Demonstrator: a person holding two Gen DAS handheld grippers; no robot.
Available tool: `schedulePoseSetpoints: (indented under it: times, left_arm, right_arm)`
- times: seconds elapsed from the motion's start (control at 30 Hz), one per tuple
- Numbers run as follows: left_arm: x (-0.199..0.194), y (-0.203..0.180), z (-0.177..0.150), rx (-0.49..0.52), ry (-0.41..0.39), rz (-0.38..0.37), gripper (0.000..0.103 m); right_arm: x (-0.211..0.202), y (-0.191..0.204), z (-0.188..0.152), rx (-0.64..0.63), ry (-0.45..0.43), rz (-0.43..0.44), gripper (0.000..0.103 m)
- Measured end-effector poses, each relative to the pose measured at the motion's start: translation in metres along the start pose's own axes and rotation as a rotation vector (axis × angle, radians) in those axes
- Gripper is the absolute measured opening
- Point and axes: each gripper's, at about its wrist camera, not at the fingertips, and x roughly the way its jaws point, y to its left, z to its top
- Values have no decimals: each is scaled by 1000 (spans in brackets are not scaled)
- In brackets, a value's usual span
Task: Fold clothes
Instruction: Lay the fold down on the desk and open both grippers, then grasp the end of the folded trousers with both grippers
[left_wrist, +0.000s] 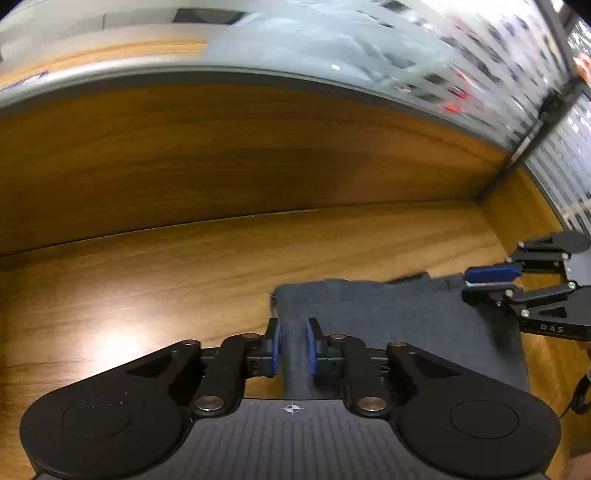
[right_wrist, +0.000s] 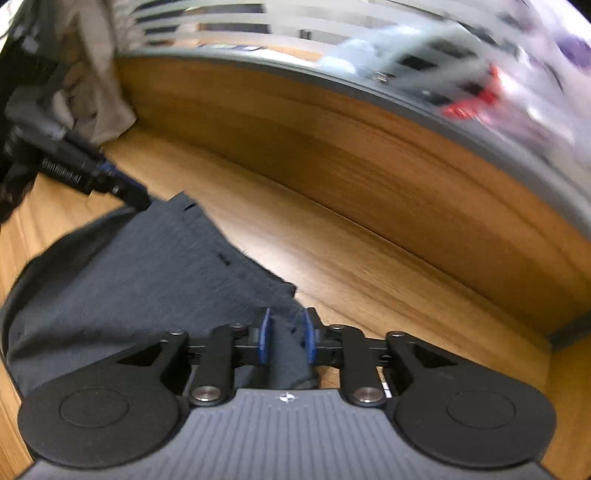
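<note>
A dark grey garment (left_wrist: 406, 321) lies folded flat on the wooden table (left_wrist: 147, 288). In the left wrist view my left gripper (left_wrist: 293, 347) stands over the garment's left edge, its blue pads apart with a strip of cloth between them. My right gripper (left_wrist: 487, 286) comes in from the right at the garment's far right corner. In the right wrist view the right gripper (right_wrist: 286, 339) has its pads apart, with a bunched corner of the garment (right_wrist: 129, 280) between them. The left gripper's fingers (right_wrist: 122, 186) rest at the cloth's far left corner.
A wooden back panel (left_wrist: 221, 155) rises behind the table, and a side panel (left_wrist: 524, 206) closes the right end. A beige cloth (right_wrist: 99, 74) and other dark clothes are heaped at the table's left end. Blurred glass shelving stands beyond.
</note>
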Motion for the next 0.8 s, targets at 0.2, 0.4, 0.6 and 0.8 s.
schedulePoseSetpoints:
  times: [0.2,0.4,0.6,0.8]
  left_arm:
    - [-21,31,1,-153,-46,-35,29]
    - [-69,26,-24,-150,-63,-56,29]
    - [-109,-2,-68,-21,-37,-52,29]
    - [-122,-29,-119,93,12,-50,29]
  right_arm:
    - [-19,-20,-1,189,-43,-13,29]
    - [-70,-10,-13,263,-54,13,31]
    - [-111,27,-40,287,-29,27,31]
    - [-132,66,-86,306,0,9,29]
